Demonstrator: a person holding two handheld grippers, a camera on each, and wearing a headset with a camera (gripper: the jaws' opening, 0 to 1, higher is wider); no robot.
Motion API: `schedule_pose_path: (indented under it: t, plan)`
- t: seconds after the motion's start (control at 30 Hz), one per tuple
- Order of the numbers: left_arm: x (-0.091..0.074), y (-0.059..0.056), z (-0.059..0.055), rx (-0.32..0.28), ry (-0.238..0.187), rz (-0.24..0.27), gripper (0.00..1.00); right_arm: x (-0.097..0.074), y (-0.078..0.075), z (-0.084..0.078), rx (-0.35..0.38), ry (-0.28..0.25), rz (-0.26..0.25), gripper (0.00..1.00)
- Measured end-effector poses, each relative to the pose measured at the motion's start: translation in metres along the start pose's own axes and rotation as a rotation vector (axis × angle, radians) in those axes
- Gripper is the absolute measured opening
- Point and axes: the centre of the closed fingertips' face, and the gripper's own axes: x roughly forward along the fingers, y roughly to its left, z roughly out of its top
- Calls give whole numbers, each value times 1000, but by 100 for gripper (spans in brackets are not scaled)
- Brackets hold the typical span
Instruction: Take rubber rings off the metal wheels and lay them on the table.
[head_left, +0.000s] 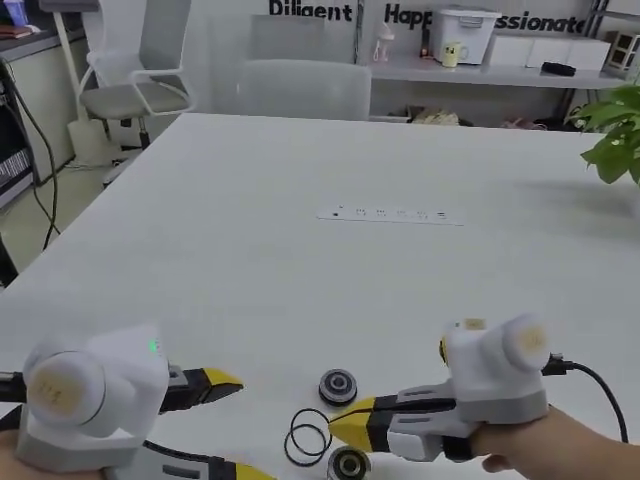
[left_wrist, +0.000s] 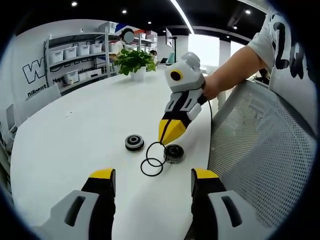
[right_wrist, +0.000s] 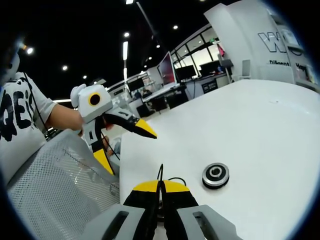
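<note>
Two small metal wheels lie near the table's front edge, one (head_left: 337, 385) (left_wrist: 134, 142) (right_wrist: 215, 175) further out and the other (head_left: 348, 463) (left_wrist: 173, 153) nearer me. My right gripper (head_left: 345, 422) (left_wrist: 170, 135) (right_wrist: 161, 186) is shut on a thin black rubber ring (head_left: 296, 418) (left_wrist: 147, 150) between them, which rests low at the tabletop. A second rubber ring (head_left: 288, 445) (left_wrist: 151, 175) lies flat beside it, overlapping it. My left gripper (head_left: 245, 428) (left_wrist: 153, 173) (right_wrist: 129, 150) is open and holds nothing, a short way left of the rings, its jaws pointing at them.
The white table (head_left: 330, 270) stretches far ahead, with a flush socket strip (head_left: 390, 214) at mid-table. A potted plant (head_left: 615, 135) stands at the right edge. White chairs (head_left: 135, 85) and shelves sit beyond the far side. A mesh chair back (left_wrist: 255, 150) is near the table's front edge.
</note>
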Motion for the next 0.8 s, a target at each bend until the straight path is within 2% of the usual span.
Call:
schedule_pose_path:
  t: [0.33,0.8]
  plan:
    - [-3,1,-4,-5,2,8,60,12,1,-6,0,23,3,0]
    - [-3,2,-6,-7,10,13,60,19,-7,-12,11,45,-35,0]
